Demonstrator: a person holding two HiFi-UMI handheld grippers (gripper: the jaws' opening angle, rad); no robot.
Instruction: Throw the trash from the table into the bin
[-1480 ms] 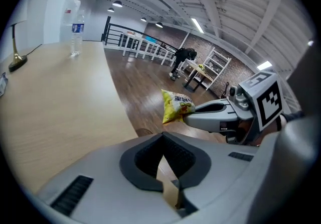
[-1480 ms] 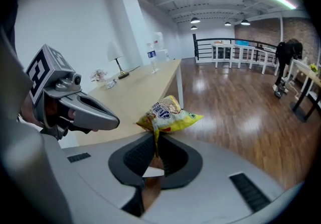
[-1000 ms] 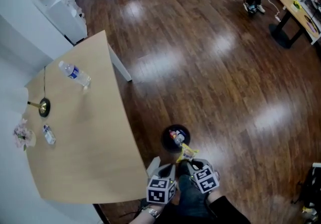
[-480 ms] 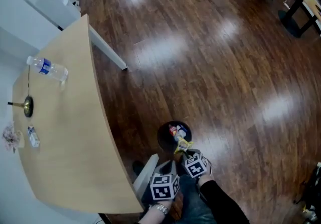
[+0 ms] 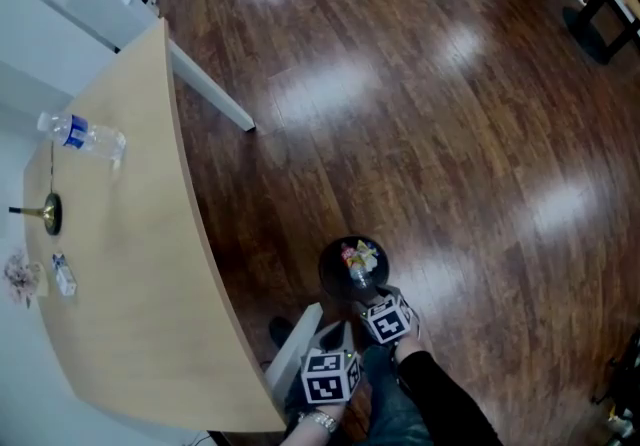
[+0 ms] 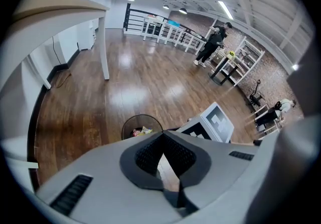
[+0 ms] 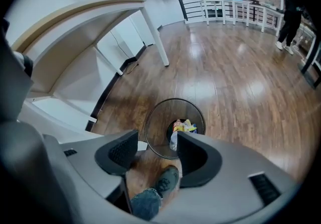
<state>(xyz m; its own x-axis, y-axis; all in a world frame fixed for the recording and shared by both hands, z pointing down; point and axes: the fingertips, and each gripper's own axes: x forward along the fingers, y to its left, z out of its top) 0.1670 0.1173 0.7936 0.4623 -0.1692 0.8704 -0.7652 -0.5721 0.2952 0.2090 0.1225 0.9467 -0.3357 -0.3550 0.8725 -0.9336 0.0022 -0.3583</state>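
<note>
Wooden floor (image 5: 450,134) holds the bin (image 5: 331,272); right tongs (image 7: 150,150) just opened, empty, left tongs (image 6: 163,140) closed.

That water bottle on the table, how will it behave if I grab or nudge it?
The bottle lies on its side on the table, so a nudge would probably roll it. It looks like thin clear plastic: likely light, and apt to dent under a hard squeeze.

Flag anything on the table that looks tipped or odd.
The water bottle lies on its side near the far end of the table, not upright. Nothing else there looks spilled or damaged.
</note>
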